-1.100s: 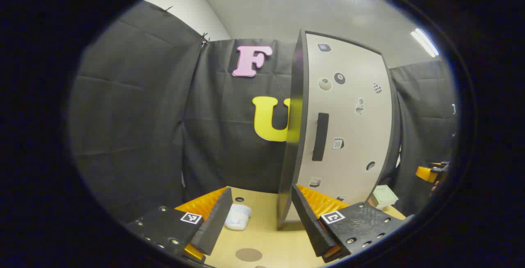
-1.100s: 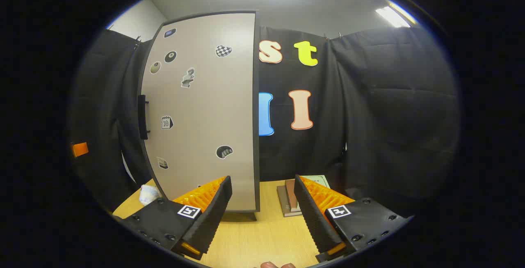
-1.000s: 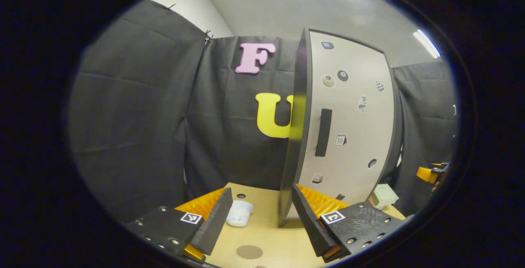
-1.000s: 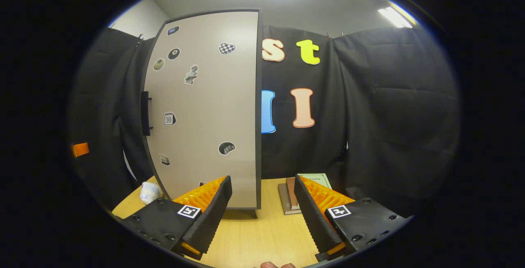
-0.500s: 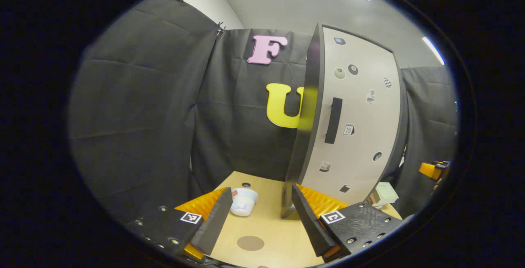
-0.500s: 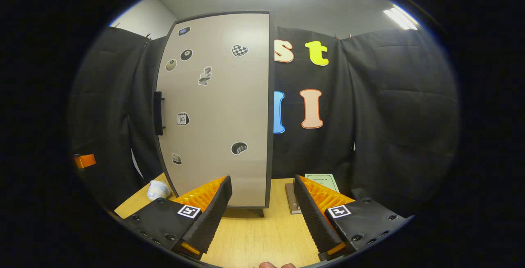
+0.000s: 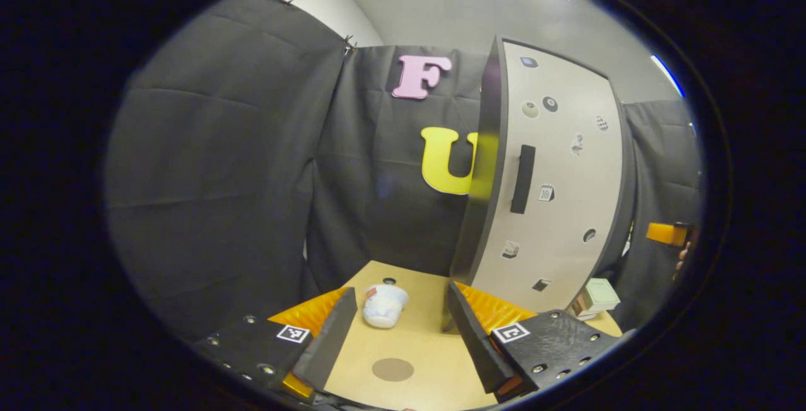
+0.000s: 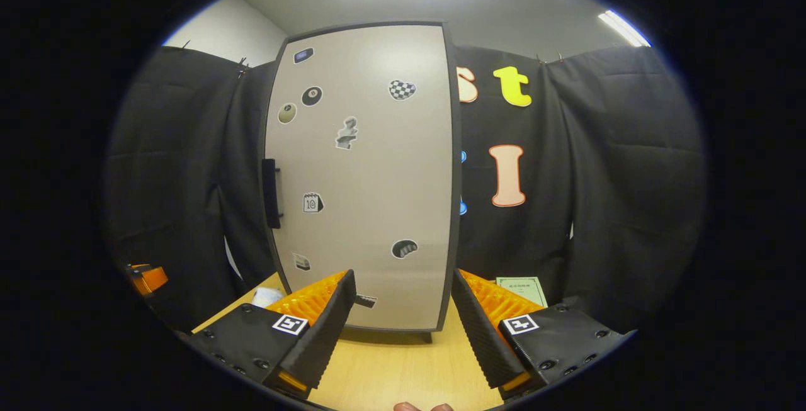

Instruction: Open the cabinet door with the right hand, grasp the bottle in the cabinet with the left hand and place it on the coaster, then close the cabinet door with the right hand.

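A tall cabinet stands on the wooden table with its beige, sticker-covered door [image 8: 365, 178] shut, so what is inside is hidden. The black vertical handle [image 8: 271, 192] sits at the door's left edge. My right gripper [image 8: 403, 329] is open, facing the door from a short distance and touching nothing. In the left gripper view the cabinet door [image 7: 554, 209] and its handle [image 7: 522, 178] are to the right. A round brown coaster [image 7: 392, 369] lies on the table just ahead of my open left gripper [image 7: 400, 342].
A crumpled white object [image 7: 384, 305] lies beyond the coaster, left of the cabinet. A small pale green box [image 7: 598, 296] sits by the cabinet's right side, and a green booklet [image 8: 521, 288] lies right of the cabinet. The table [image 8: 390, 367] reaches to the black cloth walls.
The cabinet has slid rightward in both views and more of the table shows in the left one. My right gripper now faces the door more squarely. The door stays shut and both grippers stay open.
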Available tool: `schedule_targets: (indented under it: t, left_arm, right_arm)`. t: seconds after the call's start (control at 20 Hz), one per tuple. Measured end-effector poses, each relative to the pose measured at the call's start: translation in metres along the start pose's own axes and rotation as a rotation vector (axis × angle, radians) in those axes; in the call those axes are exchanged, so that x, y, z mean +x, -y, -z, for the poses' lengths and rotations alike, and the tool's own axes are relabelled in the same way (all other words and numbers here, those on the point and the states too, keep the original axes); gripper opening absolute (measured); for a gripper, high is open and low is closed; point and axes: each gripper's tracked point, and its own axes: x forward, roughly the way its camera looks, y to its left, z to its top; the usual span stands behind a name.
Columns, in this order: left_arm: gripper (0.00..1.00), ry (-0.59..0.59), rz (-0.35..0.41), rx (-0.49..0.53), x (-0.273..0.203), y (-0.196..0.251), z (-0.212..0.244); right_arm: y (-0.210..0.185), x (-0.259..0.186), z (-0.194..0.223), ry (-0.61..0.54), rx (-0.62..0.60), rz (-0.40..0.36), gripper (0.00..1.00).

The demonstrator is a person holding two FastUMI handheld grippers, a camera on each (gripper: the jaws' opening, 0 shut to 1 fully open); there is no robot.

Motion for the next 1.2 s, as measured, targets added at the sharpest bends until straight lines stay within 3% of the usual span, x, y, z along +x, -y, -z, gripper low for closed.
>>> schedule_targets:
  t: [0.2, 0.7, 0.95, 1.2]
  left_arm:
    - [0.89, -0.021, -0.019, -0.003, -0.011, -0.01, 0.016]
    - [0.89, -0.066, -0.15, -0.047, -0.036, -0.065, 0.049]
    - [0.88, -0.09, -0.199, -0.086, -0.043, -0.085, 0.063]
    - [0.89, -0.11, -0.225, -0.1, -0.044, -0.098, 0.075]
  right_arm:
    - [-0.034, 0.019, -0.04, 0.062, -0.02, -0.087, 0.94]
    - [-0.132, 0.078, -0.105, 0.133, -0.01, -0.201, 0.94]
    - [-0.176, 0.111, -0.111, 0.129, -0.009, -0.214, 0.94]
    - [-0.2, 0.144, -0.106, 0.119, -0.016, -0.172, 0.95]
